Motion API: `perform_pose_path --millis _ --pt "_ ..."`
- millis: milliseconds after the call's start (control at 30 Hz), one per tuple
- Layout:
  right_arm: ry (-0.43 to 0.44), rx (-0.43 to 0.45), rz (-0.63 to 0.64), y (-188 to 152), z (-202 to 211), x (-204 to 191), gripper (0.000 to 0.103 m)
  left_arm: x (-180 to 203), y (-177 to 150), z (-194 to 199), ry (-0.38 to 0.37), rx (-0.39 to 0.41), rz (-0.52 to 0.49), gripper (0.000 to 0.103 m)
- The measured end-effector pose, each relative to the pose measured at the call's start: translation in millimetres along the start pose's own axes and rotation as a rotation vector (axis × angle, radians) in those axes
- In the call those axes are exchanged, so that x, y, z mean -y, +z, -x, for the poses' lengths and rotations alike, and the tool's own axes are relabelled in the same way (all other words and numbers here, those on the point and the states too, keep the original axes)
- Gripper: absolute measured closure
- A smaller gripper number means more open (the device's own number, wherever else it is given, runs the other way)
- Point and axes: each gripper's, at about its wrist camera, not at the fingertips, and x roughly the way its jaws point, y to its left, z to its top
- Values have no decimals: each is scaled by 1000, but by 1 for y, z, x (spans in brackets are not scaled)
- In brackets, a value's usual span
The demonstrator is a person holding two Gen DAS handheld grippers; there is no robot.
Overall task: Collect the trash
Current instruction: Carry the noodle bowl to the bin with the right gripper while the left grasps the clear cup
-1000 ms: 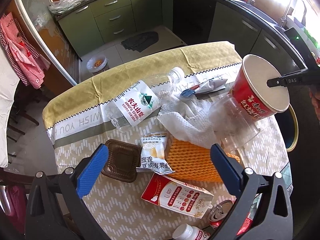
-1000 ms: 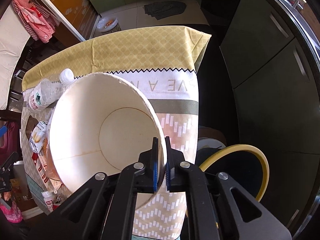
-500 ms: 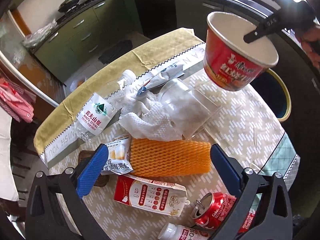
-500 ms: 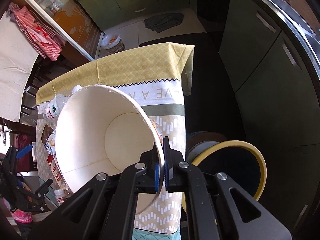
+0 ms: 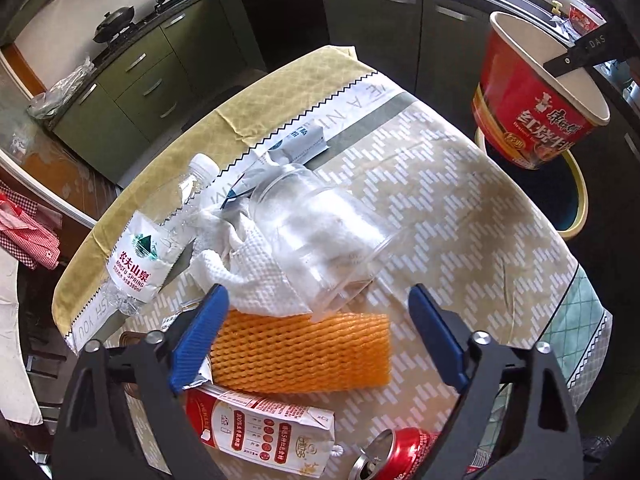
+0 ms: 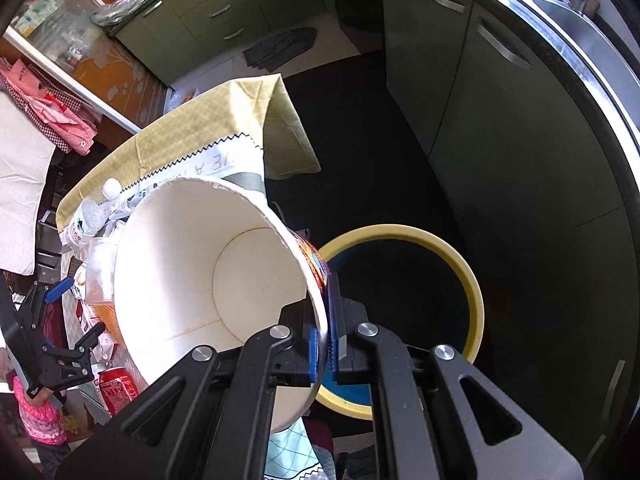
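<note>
Beside the table, out past its edge, the right gripper pinches the rim of a red noodle cup. One blue finger is inside the cup and one is outside, pressed tight on the thin wall. The cup is empty and white inside, and it tips a little. It hangs in the air over a round trash bin with a yellow rim. The bin stands on the dark floor, next to the green cupboards.

The left gripper hangs above the table with its two blue fingers spread wide apart. It holds nothing.

Lots of trash lies on the table's patterned cloth. Right under the left gripper is one orange foam net. Behind it is one clear plastic cup lying on its side, resting on one crumpled white paper towel. To the left lies one water bottle with a white cap. Farther back is one small blue and white wrapper. Near the front there is one red and white carton and one red can, open at the top. A brown thing peeks out by the left finger, but it is too hidden to tell what it is.
</note>
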Motion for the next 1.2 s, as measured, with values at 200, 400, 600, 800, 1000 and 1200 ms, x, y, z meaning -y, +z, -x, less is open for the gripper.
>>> perform_pose_path --millis 200,400,600,800,1000,1200 --pt "13 -8 -28 -10 -8 21 98 -5 5 -8 29 -24 32 51" --pt "28 -14 -52 -19 -16 40 98 -8 7 -11 64 -27 33 71" --pt "37 -22 -63 -26 -21 49 98 -1 8 -1 111 0 -11 55" --pt "50 -12 -68 -26 -18 54 98 9 8 -2 130 -18 -62 80" --pt "48 -9 -72 -31 -16 60 98 5 9 1 132 10 -46 98" --pt "28 -30 -104 -36 -24 77 98 5 11 24 132 73 -51 98"
